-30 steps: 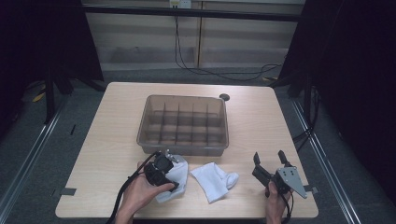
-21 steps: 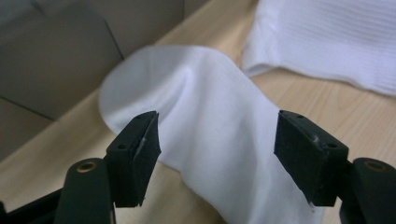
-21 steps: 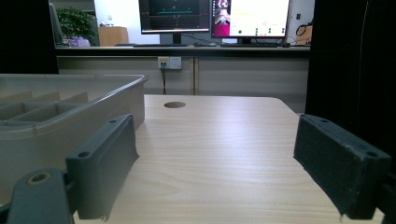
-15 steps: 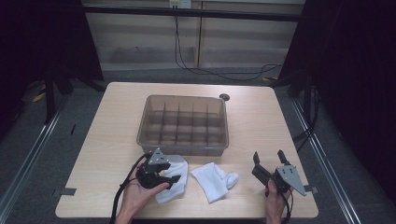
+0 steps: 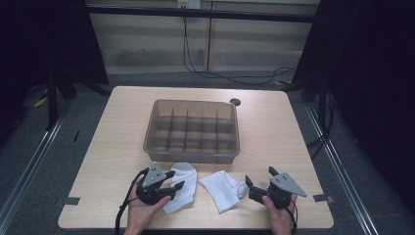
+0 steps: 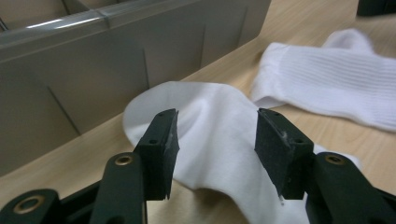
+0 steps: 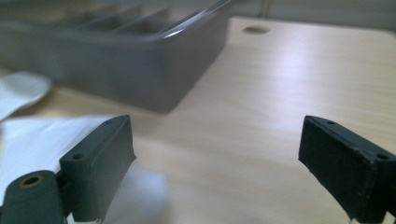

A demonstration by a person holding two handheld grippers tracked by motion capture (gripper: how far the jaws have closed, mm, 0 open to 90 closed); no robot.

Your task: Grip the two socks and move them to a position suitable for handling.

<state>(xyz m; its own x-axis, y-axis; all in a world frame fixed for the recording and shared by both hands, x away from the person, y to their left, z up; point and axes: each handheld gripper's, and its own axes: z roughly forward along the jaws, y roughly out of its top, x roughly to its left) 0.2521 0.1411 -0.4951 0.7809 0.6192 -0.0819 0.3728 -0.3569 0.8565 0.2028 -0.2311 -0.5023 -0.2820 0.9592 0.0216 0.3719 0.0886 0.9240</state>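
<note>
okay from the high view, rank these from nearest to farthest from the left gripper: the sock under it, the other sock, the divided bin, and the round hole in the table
From the left gripper:
1. Left sock, right under its jaws.
2. Right sock, just beyond, toward the other hand.
3. Divided bin, behind the socks.
4. Round hole, beyond the bin's far right corner.

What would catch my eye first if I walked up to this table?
Probably the two white ribbed socks, the left sock and the right sock, lying side by side at the near edge of the pale wooden table. Behind them stands a translucent grey plastic tray split into compartments. A black left gripper has just been closing its jaws over the left sock.
</note>
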